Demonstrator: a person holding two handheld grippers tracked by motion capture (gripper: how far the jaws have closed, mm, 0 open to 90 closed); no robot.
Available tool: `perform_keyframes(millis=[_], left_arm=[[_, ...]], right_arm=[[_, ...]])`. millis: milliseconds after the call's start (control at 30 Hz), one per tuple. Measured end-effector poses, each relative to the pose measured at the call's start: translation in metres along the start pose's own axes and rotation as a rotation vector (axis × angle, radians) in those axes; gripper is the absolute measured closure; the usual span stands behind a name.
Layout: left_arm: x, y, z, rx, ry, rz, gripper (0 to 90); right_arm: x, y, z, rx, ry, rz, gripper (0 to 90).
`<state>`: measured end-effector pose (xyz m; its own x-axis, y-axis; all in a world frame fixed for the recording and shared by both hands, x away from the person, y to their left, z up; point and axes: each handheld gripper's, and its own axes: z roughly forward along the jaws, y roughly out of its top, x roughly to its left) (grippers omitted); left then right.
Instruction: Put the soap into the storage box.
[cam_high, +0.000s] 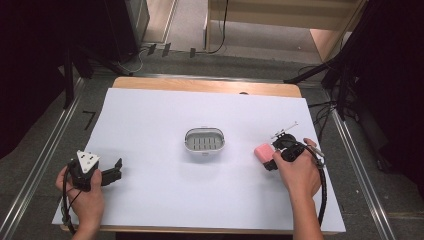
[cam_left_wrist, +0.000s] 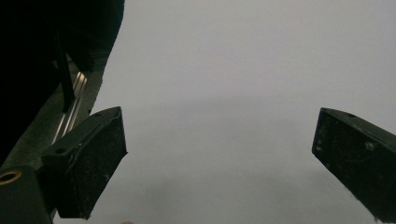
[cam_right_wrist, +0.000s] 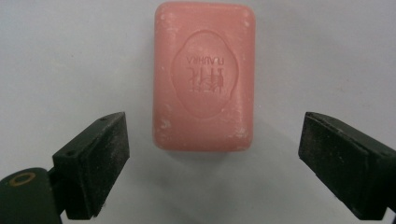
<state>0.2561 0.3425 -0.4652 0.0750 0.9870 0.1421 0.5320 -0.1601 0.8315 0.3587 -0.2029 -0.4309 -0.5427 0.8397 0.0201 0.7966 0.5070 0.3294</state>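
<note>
A pink soap bar (cam_high: 263, 151) (cam_right_wrist: 204, 77) lies flat on the white sheet right of centre, its embossed face up. My right gripper (cam_high: 270, 161) (cam_right_wrist: 212, 165) hovers just at the bar's near end, open; its two black jaws stand wide, one on each side of that end, and do not touch it. A white oval soap dish (cam_high: 204, 140) with a slotted floor sits in the middle of the sheet, empty. My left gripper (cam_high: 116, 171) (cam_left_wrist: 219, 163) rests at the front left, open, with only bare white sheet between its jaws.
The white sheet (cam_high: 150, 115) covers most of the wooden table (cam_high: 200, 85). Metal rails (cam_high: 45, 150) run along both sides of the table. Dark stands and cables (cam_high: 340, 75) are on the floor to the right and rear.
</note>
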Motion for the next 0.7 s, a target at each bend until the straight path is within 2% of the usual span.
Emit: perform_keyframes(millis=[100,167,300,467,700], left_arm=[[0.000,0.000,0.000,0.001,0.001,0.001,3.6],[-0.001,0.000,0.000,0.001,0.002,0.003,3.6],[-0.001,0.000,0.000,0.003,0.003,0.005,3.6],[-0.001,0.000,0.000,0.004,0.003,0.005,3.6],[0.000,0.000,0.001,0.007,0.001,0.001,3.6]], right_arm=[[0.000,0.004,0.002,0.008,-0.005,-0.003,10.2],[-0.002,0.010,0.004,0.015,0.022,0.001,14.6],[-0.001,0.014,0.005,0.007,0.038,0.010,17.3],[0.002,0.022,0.009,0.020,0.039,0.005,21.0],[0.000,0.029,0.013,0.046,0.047,0.003,27.3]])
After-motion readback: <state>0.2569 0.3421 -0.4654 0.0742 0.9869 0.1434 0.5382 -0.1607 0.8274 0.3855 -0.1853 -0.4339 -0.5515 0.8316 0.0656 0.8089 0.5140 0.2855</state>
